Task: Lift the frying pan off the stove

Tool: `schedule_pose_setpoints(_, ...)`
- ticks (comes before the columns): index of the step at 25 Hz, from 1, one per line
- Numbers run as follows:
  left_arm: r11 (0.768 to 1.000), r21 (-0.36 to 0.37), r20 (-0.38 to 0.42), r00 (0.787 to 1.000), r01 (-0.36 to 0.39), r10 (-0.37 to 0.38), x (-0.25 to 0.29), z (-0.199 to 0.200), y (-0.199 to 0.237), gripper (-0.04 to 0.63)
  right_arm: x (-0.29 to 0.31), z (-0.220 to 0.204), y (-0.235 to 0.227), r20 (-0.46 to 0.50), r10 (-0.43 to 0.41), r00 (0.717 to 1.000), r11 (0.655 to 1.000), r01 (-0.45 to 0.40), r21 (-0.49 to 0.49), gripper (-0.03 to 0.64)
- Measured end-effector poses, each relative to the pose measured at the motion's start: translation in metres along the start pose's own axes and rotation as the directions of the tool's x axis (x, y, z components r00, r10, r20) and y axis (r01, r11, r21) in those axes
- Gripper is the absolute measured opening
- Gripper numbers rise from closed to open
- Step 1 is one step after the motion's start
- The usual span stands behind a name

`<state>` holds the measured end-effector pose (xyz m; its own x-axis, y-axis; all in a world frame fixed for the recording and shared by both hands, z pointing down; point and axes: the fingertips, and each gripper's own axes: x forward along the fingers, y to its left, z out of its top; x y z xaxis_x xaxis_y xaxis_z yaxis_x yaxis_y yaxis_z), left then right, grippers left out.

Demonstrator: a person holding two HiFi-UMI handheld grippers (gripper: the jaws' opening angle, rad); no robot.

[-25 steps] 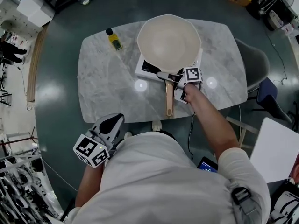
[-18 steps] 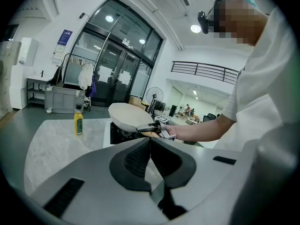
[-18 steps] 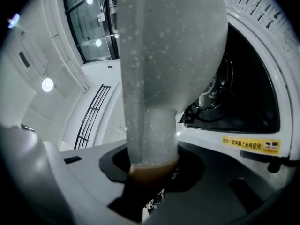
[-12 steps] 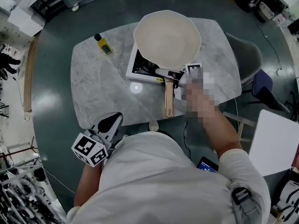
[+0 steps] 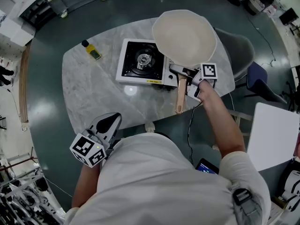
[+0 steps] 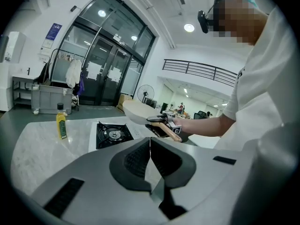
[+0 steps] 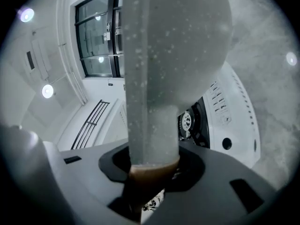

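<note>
Our right gripper (image 5: 187, 80) is clamped on the handle (image 5: 180, 97) of the frying pan (image 5: 184, 35), close to where the handle meets the bowl. In the right gripper view the handle fills the gap between its jaws. Our left gripper (image 5: 108, 124) hangs near our body, jaws pressed together on nothing.

The marble table (image 5: 93, 93) carries the white stove (image 5: 143, 62), whose burner (image 5: 143, 59) lies bare. The pan is in the air, clear of the stove and to its right in the head view, over the table's far right end. A small yellow bottle (image 5: 91, 50) stands well apart on the left.

We judge the lift itself done and the carry-away in hand. Next we need a level wrist and a firm grip, since the bowl's weight hangs far ahead of the jaws, and a free spot to set it down.
</note>
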<state>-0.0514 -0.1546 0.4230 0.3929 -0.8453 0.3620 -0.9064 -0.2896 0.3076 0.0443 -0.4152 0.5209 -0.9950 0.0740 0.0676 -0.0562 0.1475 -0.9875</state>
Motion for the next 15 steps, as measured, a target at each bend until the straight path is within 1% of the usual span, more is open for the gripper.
schedule_pose_setpoints(8,0.999,0.016,-0.034,0.999,0.039,-0.039,0.019,0.004,-0.003,0.02,-0.065,0.041,-0.025,0.123,-0.038,0.992,0.999,0.034,0.028,0.153)
schedule_pose_setpoints(15,0.999,0.028,-0.077,0.997,0.034,-0.031,0.025,0.008,0.003,0.02,-0.108,0.073,-0.065,0.238,-0.071,0.969,0.996,0.057,0.064,0.155)
